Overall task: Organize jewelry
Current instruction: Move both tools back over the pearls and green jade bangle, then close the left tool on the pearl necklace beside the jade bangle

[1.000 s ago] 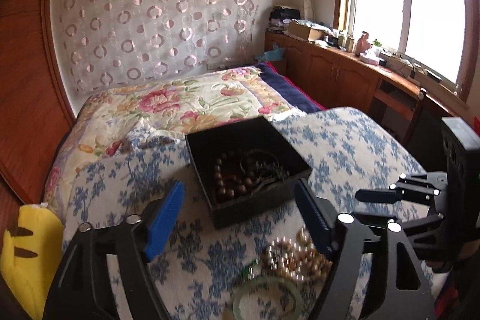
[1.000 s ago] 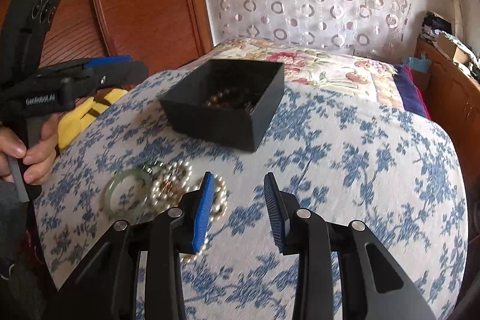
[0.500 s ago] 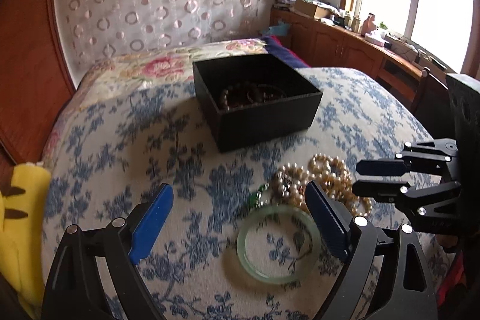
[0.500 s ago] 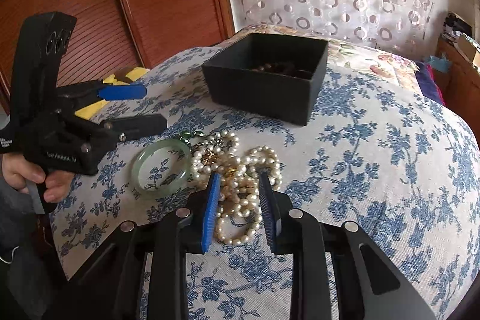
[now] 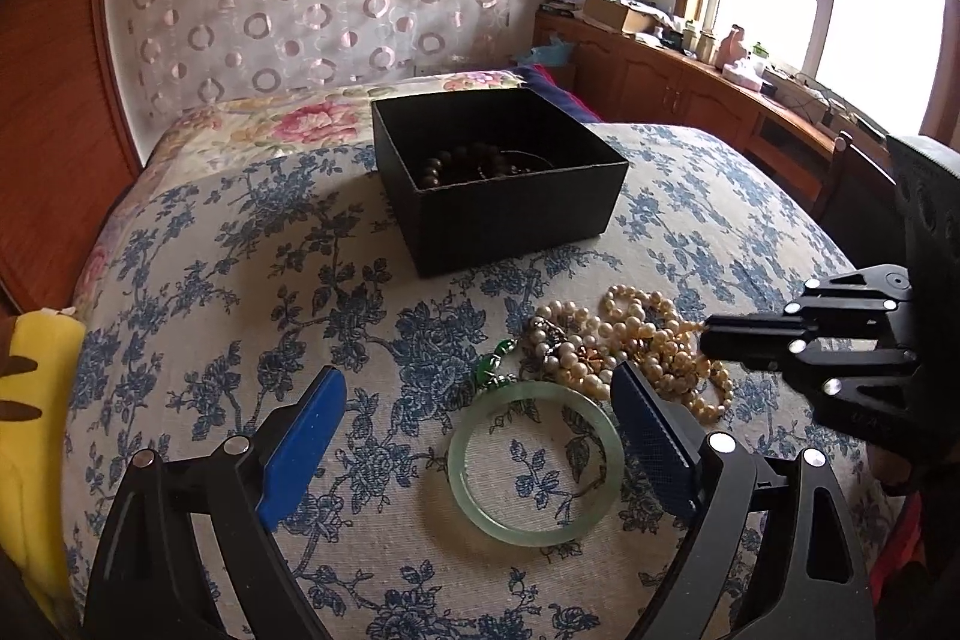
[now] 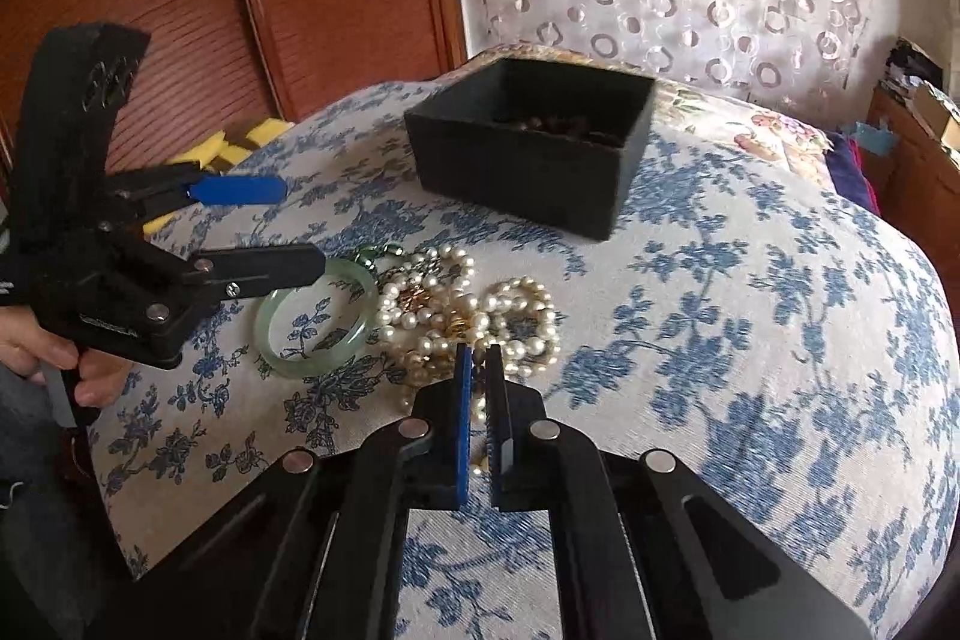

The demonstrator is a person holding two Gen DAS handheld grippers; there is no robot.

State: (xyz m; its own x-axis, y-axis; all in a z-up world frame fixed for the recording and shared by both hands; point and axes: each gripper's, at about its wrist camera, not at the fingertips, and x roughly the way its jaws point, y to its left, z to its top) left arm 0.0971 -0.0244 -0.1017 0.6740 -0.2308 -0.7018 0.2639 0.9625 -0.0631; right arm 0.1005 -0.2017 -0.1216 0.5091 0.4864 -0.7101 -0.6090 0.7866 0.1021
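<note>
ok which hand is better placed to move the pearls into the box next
Right, probably: the right gripper has its fingers nearly shut at the pearl strands, near the black box. The left gripper is open by the jade bangle.

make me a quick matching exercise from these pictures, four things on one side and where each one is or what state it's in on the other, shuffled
Things:
1. green bangle
2. dark bead bracelet
3. left gripper
4. right gripper

States:
A. inside the black box
B. shut on the pearl strands
C. open wide
D. flat on the floral cloth, beside the pearls

Pairs: 1-D, 2-A, 3-C, 4-B
</note>
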